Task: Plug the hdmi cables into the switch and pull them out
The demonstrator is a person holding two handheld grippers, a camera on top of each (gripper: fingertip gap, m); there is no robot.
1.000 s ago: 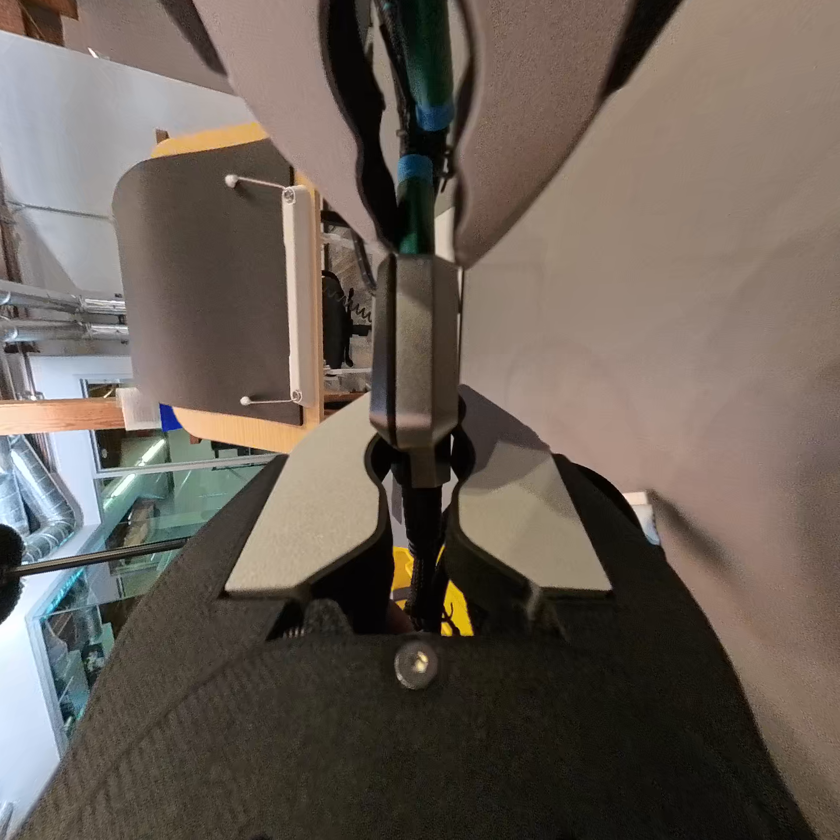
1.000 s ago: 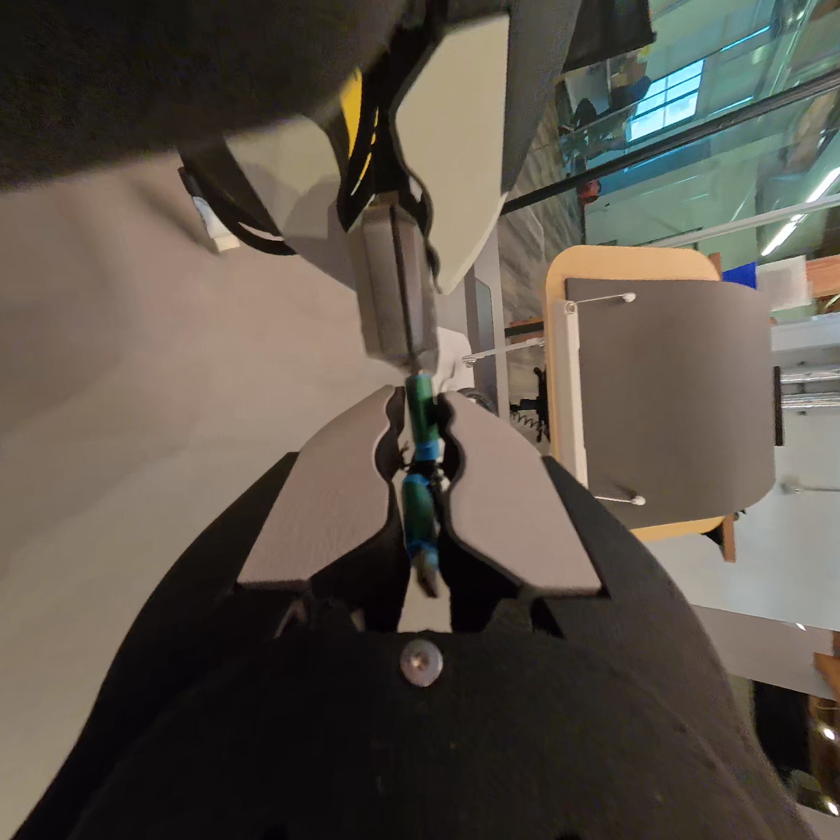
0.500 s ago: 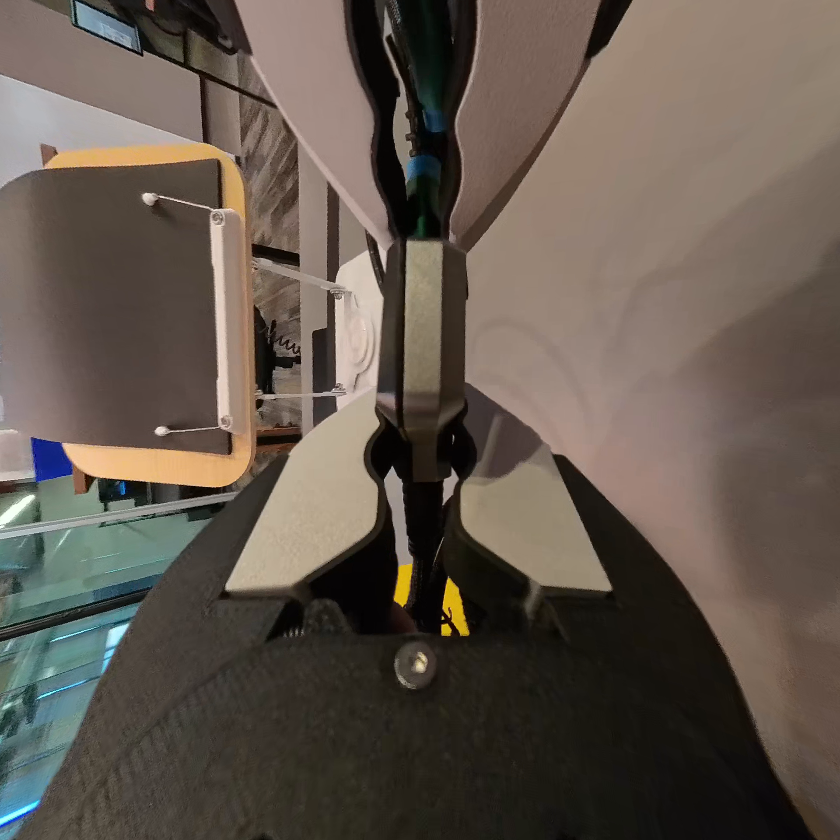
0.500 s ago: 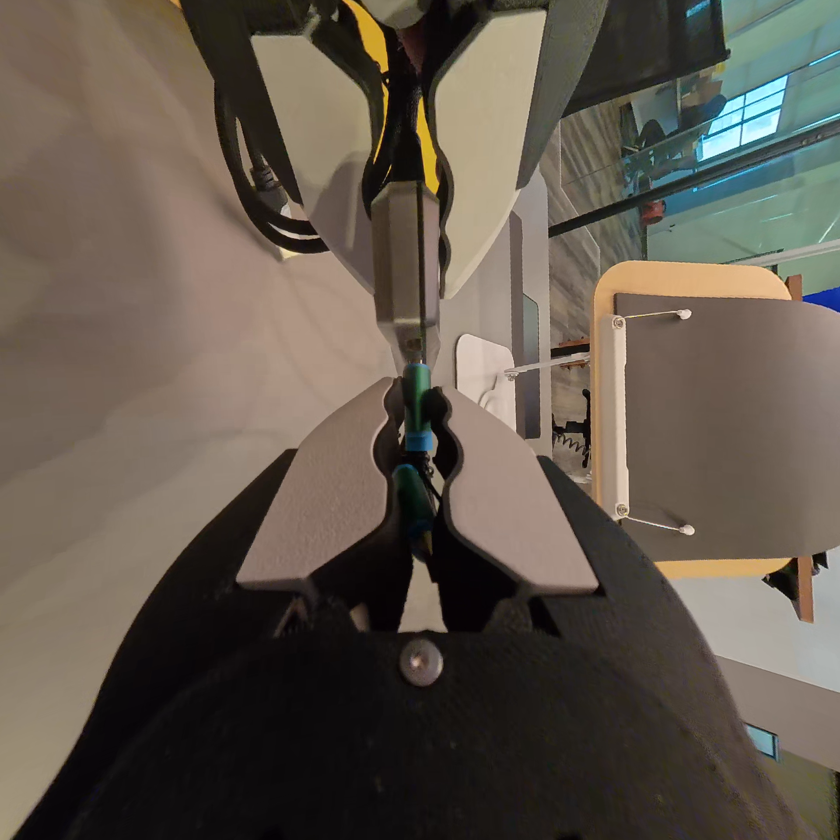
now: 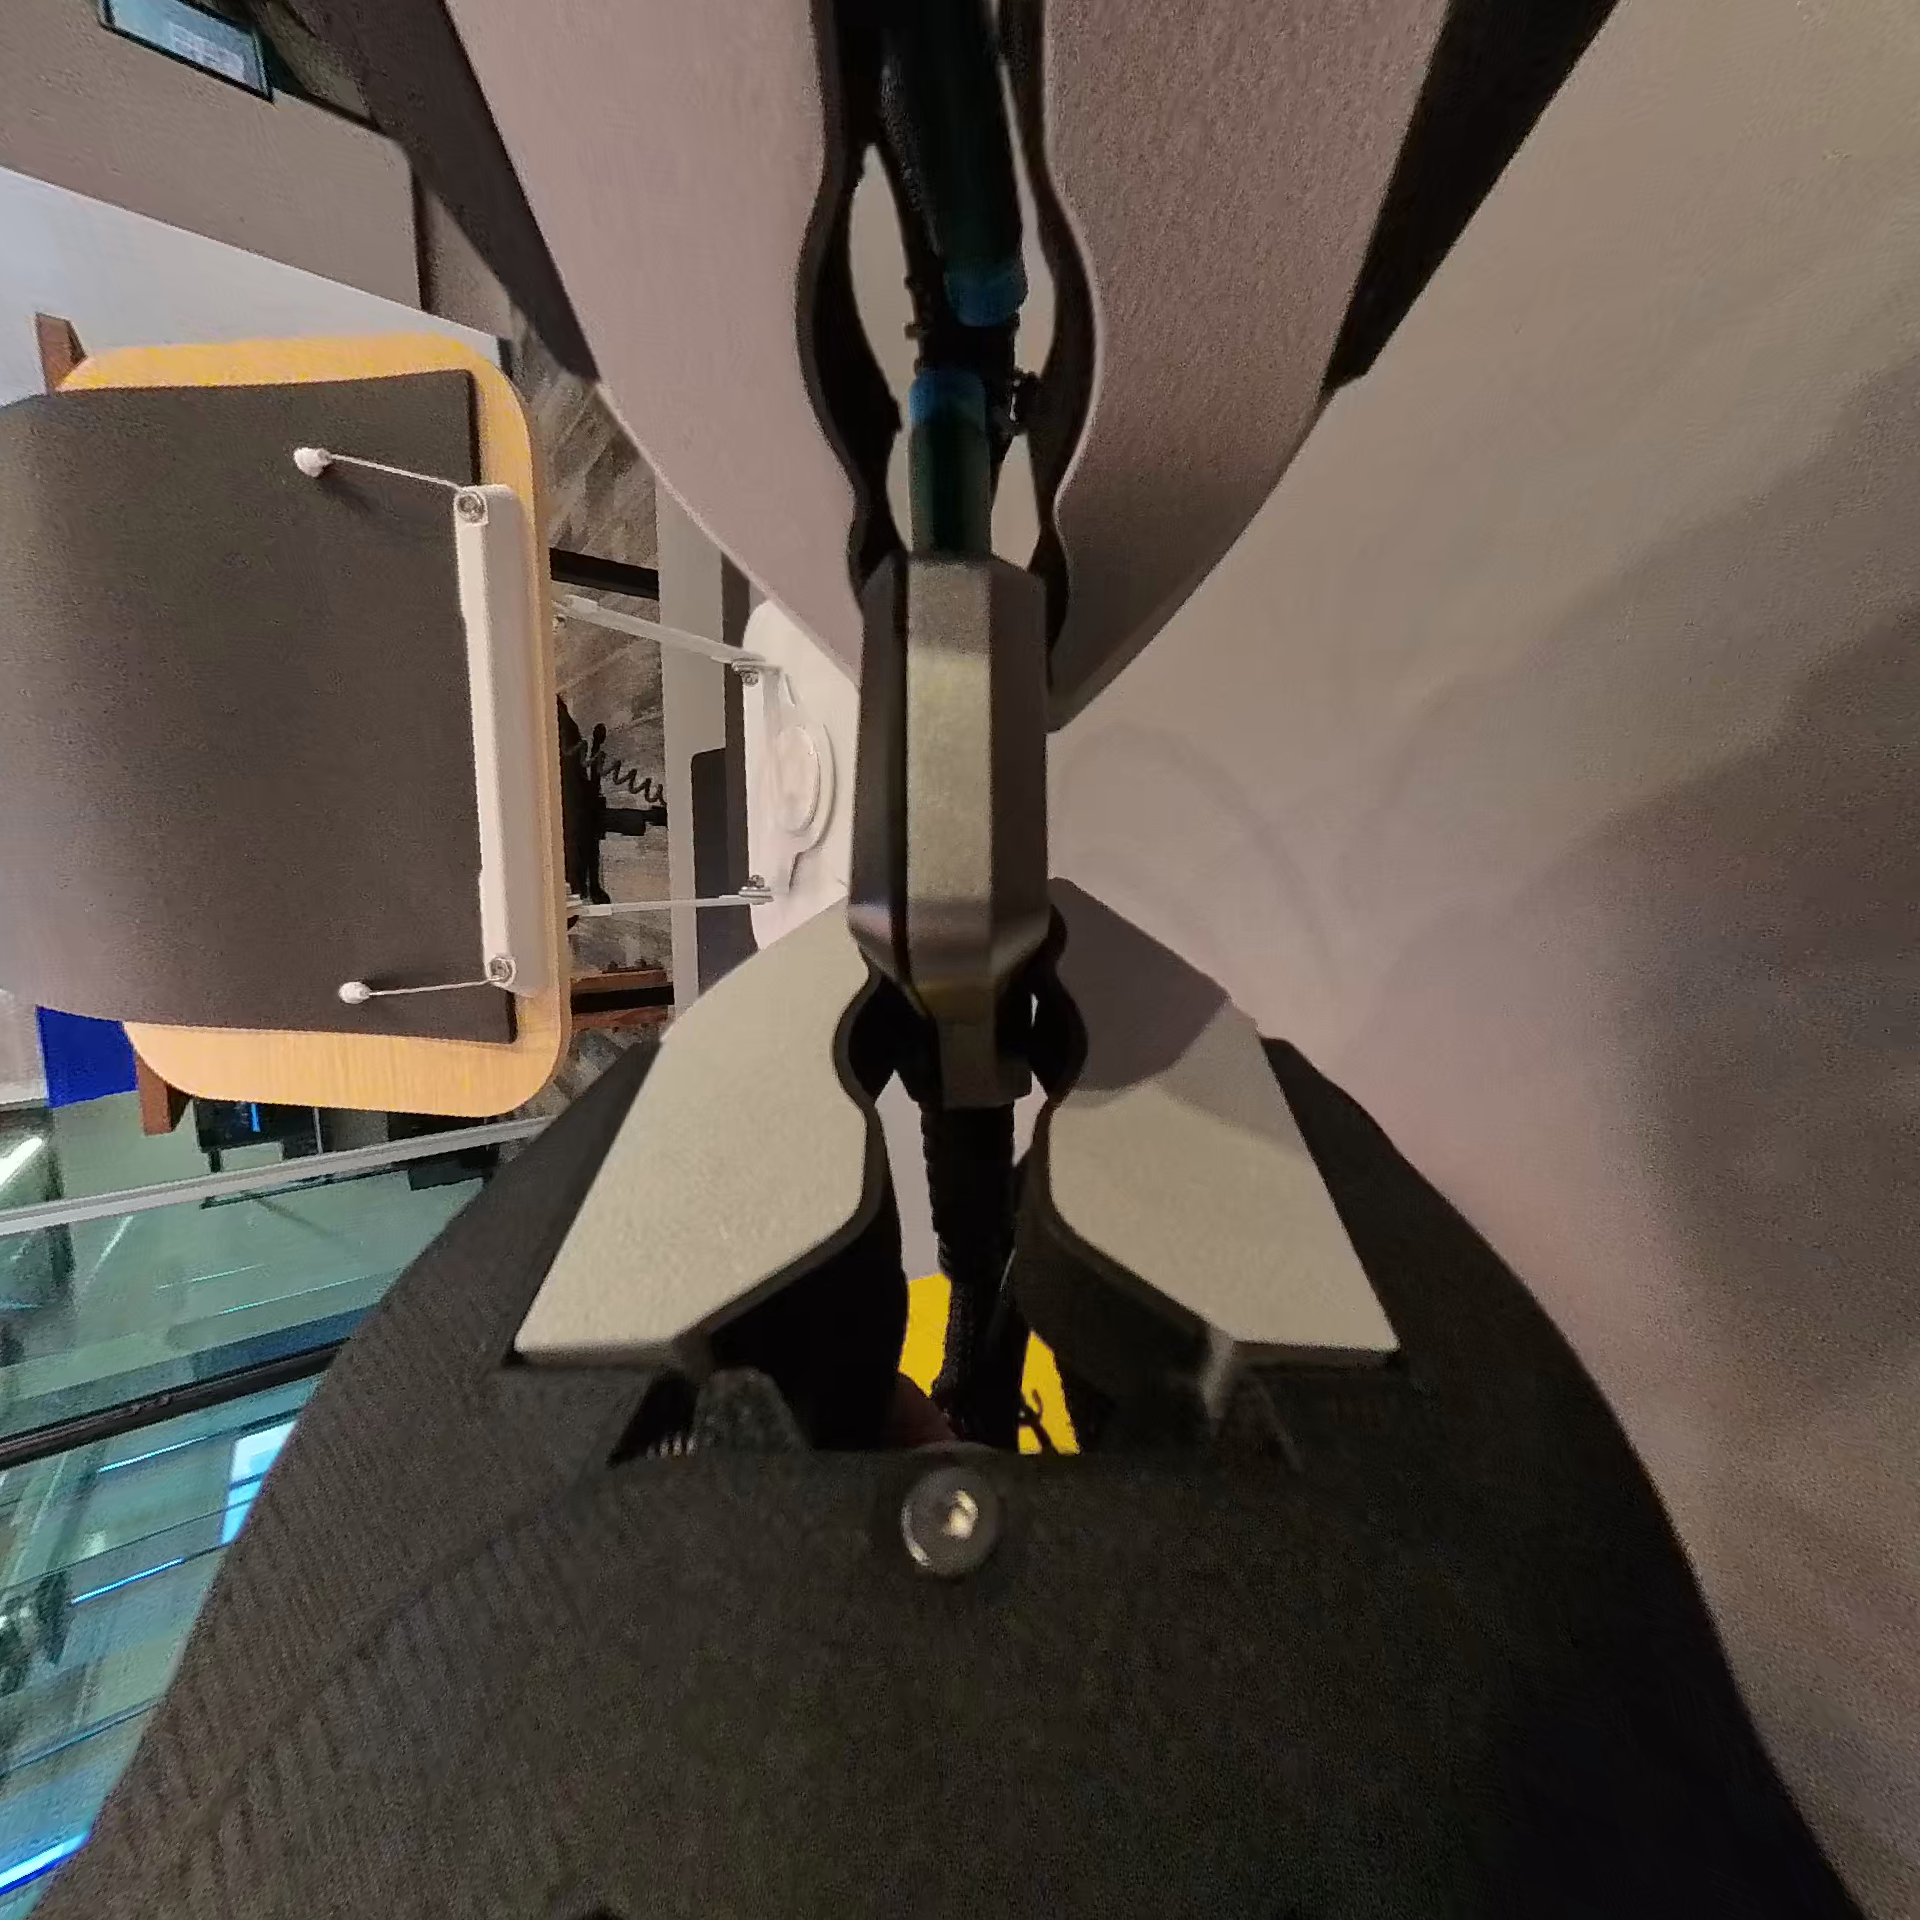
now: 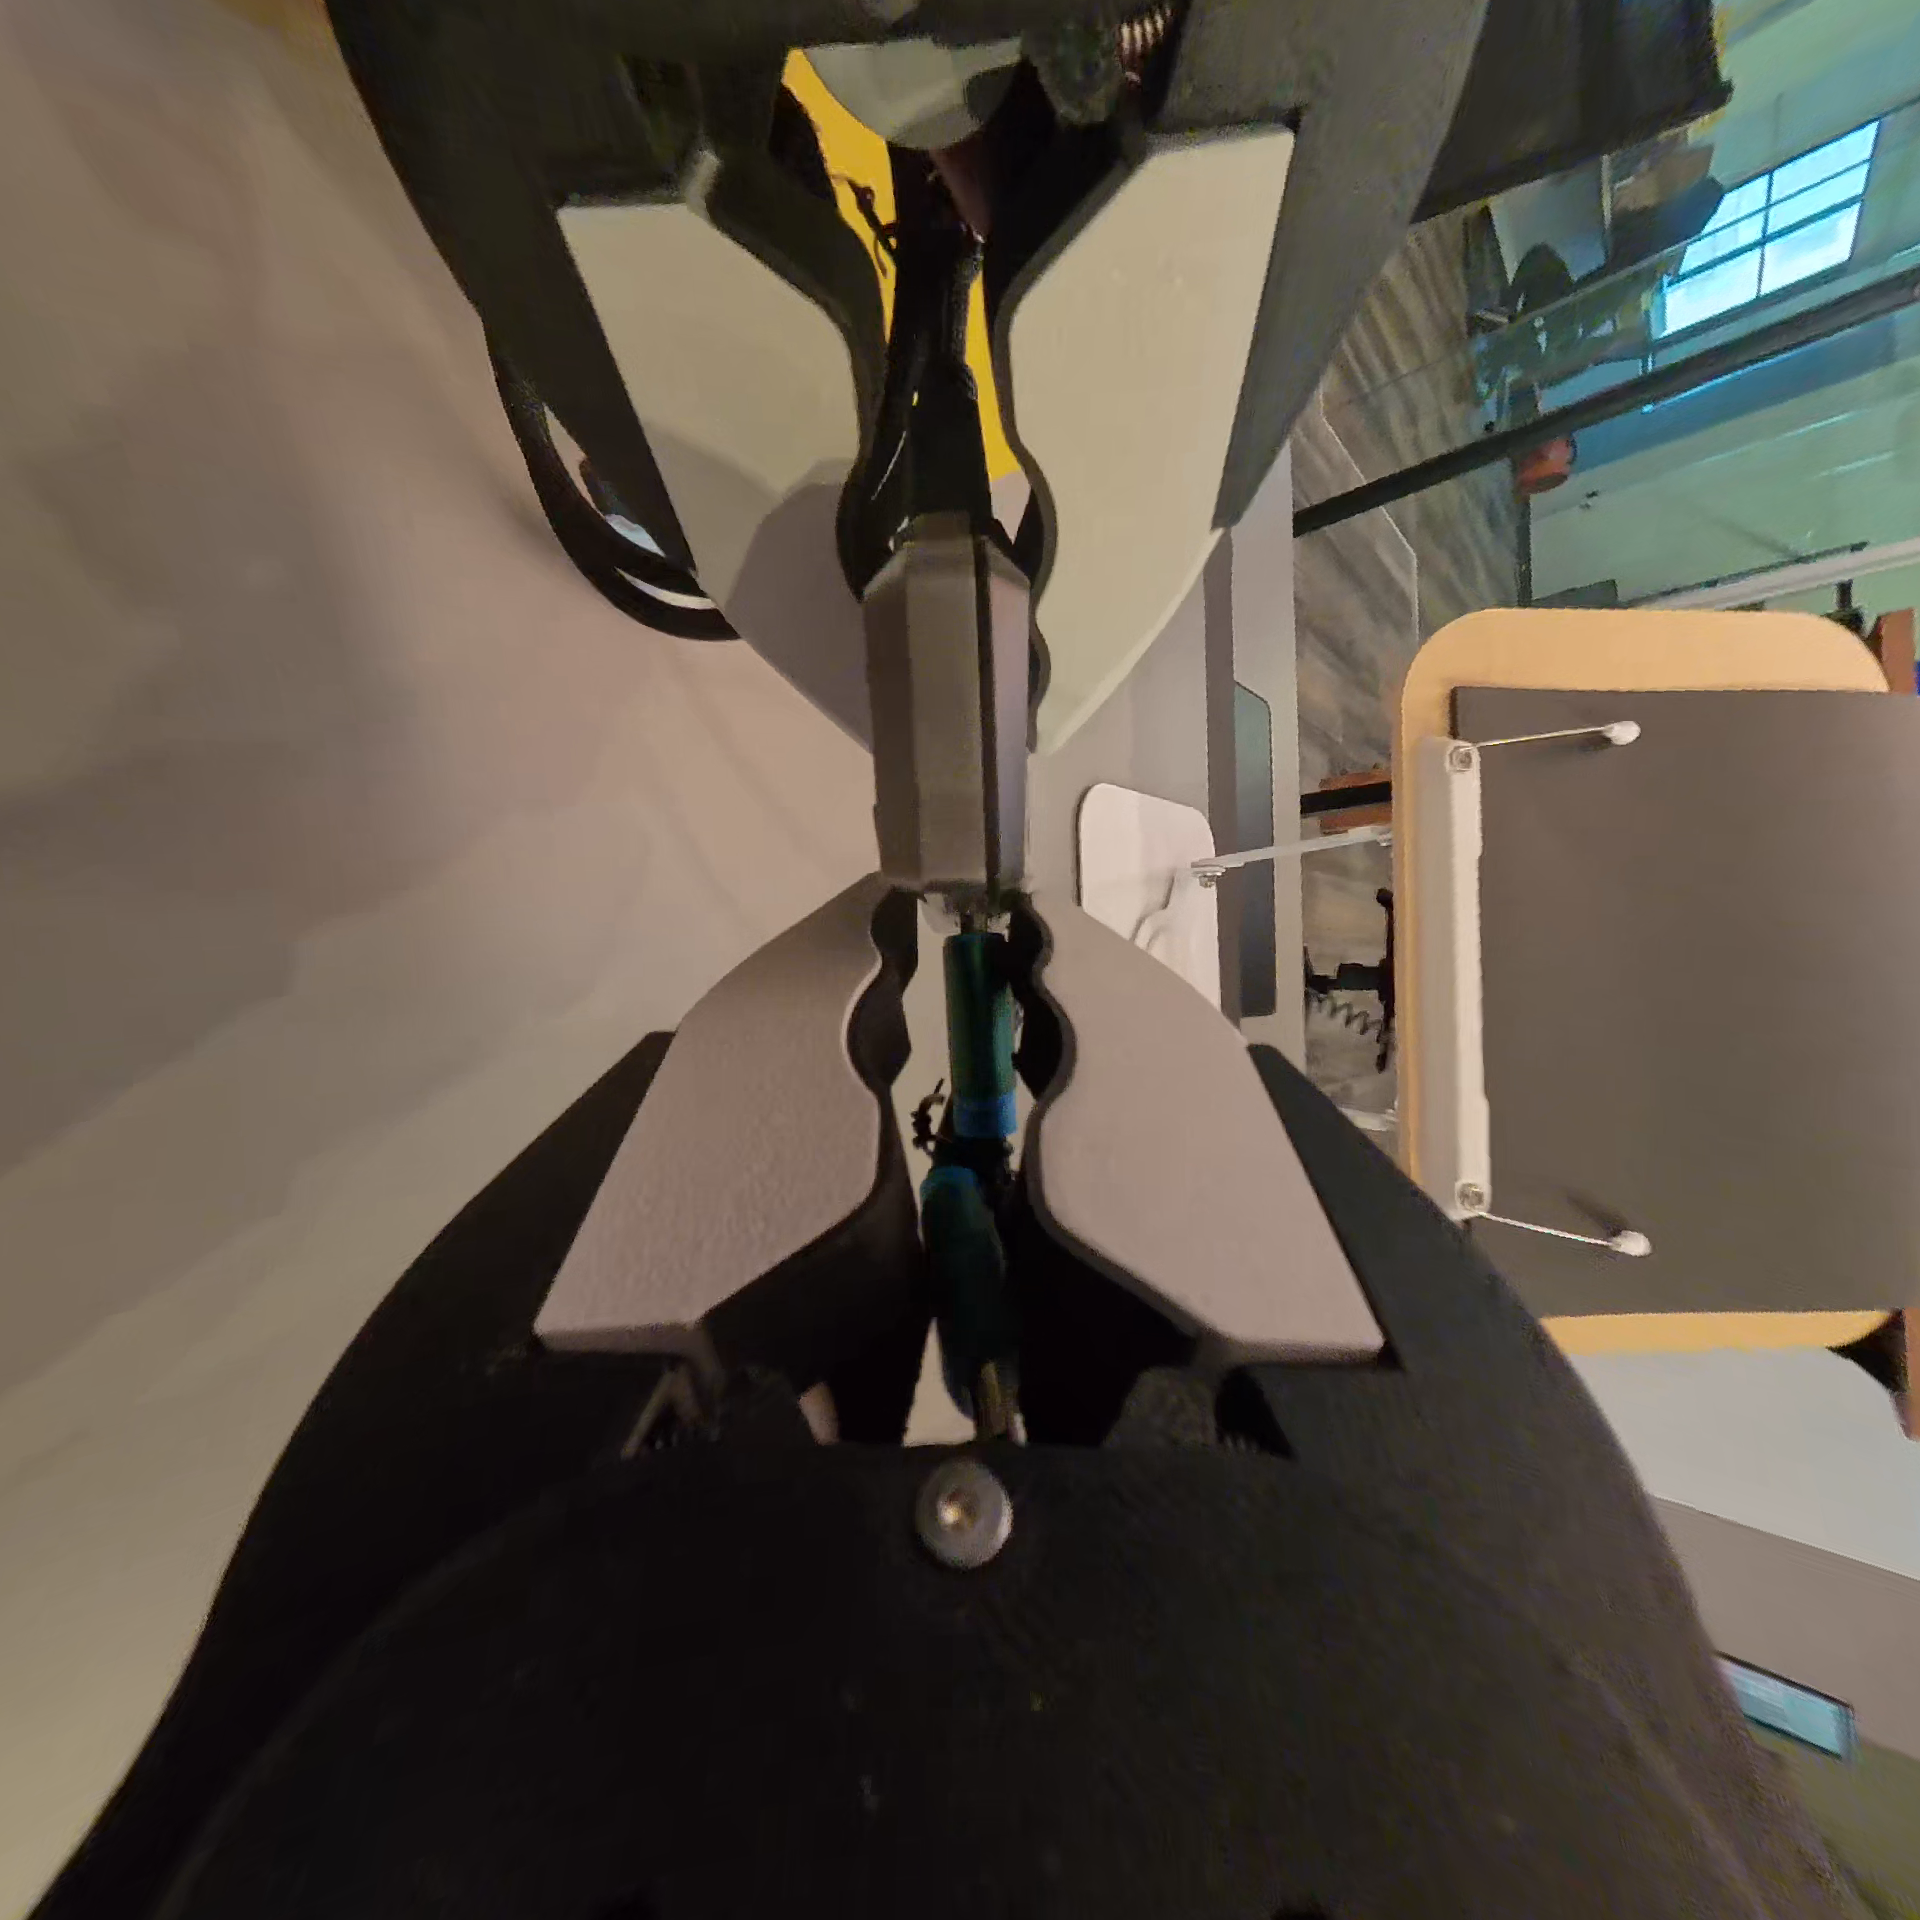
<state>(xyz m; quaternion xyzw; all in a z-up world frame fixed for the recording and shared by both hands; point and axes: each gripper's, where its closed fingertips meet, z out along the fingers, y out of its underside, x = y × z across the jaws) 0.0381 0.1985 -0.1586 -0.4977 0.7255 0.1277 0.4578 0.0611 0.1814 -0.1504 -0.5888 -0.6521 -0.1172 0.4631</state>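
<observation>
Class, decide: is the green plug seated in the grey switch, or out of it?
In, apparently. In the right wrist view the green plug meets the grey switch with no gap; how deep it sits cannot be told.

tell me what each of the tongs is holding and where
Left tongs pinch the grey metal switch by its cable end; right tongs pinch the green plug.

I can't read any words or numbers here. The small dark sign (image 5: 185, 42) high on the wall is too blurry to make out.

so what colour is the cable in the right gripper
Dark green cable with blue bands, clearest in the right wrist view.
</observation>
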